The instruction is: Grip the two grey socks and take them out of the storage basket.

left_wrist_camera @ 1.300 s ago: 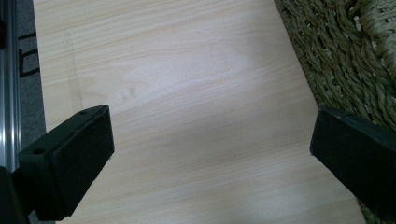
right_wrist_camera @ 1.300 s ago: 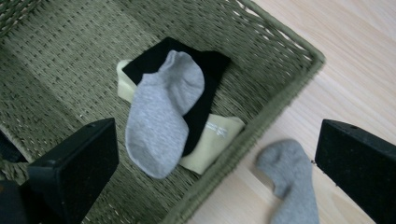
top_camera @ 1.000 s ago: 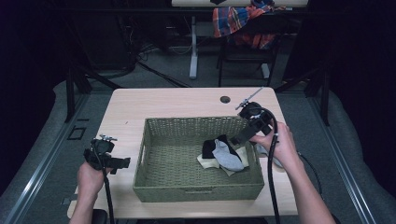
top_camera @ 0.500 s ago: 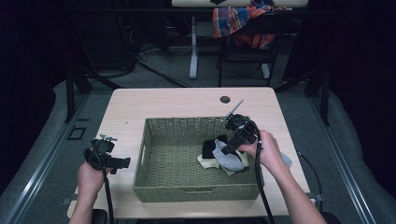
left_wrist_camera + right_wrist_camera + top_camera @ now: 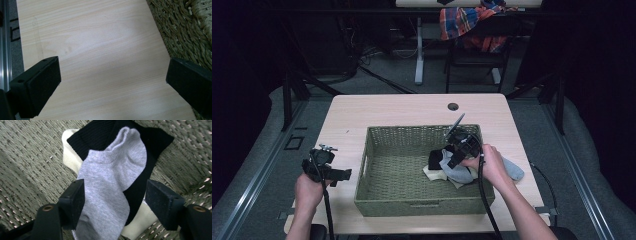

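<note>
Wooden table (image 5: 402, 112), pale top, with a small dark hole (image 5: 453, 106) near its far edge. On it sits a green woven basket (image 5: 382, 200), rectangular, taking up the middle and right of the tabletop.

Inside the basket, right half — a small pile of socks. Grey sock (image 5: 112, 177) lies on top, laid over a black sock (image 5: 102, 135), and a cream sock (image 5: 68, 155) is at the bottom, its edges showing on both sides of the pile. In the high view a further grey-blue piece (image 5: 512, 170) hangs over the basket's right rim beside the person's hand.

Right gripper (image 5: 458, 154) is down inside the basket, over the pile. Its jaws have just been closing — they straddle the grey sock, one pad against the sock's edge, the other a little clear of the black one; not yet pinched.

Left gripper (image 5: 343, 174) is held above the table's near left corner, just outside the basket's left wall. Jaws spread wide, nothing between them but bare tabletop.
</note>
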Tool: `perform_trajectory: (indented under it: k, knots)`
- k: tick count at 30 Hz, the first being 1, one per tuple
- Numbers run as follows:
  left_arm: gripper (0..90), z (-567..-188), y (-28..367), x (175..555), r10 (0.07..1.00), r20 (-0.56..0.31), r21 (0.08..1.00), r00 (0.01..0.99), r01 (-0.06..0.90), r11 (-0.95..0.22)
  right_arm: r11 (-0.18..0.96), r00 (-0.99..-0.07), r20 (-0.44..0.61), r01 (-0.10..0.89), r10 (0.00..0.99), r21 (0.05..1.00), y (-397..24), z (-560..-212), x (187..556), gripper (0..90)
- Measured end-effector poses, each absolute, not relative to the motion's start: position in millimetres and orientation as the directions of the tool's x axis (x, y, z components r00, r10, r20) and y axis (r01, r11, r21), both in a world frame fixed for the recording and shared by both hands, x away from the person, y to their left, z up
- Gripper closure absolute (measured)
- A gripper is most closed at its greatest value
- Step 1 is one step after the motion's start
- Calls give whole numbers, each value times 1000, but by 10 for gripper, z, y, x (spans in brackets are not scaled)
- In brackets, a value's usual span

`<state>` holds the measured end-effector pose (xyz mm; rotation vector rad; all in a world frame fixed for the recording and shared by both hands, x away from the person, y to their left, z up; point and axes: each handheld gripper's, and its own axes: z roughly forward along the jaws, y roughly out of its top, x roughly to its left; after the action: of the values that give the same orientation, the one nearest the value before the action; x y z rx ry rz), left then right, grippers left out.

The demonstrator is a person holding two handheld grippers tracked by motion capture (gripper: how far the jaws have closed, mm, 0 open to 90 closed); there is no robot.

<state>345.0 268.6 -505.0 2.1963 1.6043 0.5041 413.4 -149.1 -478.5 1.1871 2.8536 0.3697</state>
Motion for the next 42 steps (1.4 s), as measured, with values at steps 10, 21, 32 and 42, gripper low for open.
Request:
perform_trajectory:
  k: [10, 21, 32, 42]
  knots:
    - [0, -5049, 2679, 3449, 955, 68, 492, 290, 823, -284, 697, -710, 29, 698, 704, 162, -1344, -4966, 4132, 426]
    - [0, -5047, 2681, 3448, 955, 68, 491, 289, 823, -284, 718, -729, 75, 684, 681, 132, -1312, -5013, 4123, 832]
    - [0, -5049, 2684, 3451, 955, 69, 491, 288, 823, -284, 684, -713, 104, 696, 693, 218, -1459, -4688, 4097, 856]
    - [0, -5048, 2681, 3450, 955, 69, 491, 288, 824, -284, 659, -709, 107, 692, 697, 294, -1585, -4365, 4035, 855]
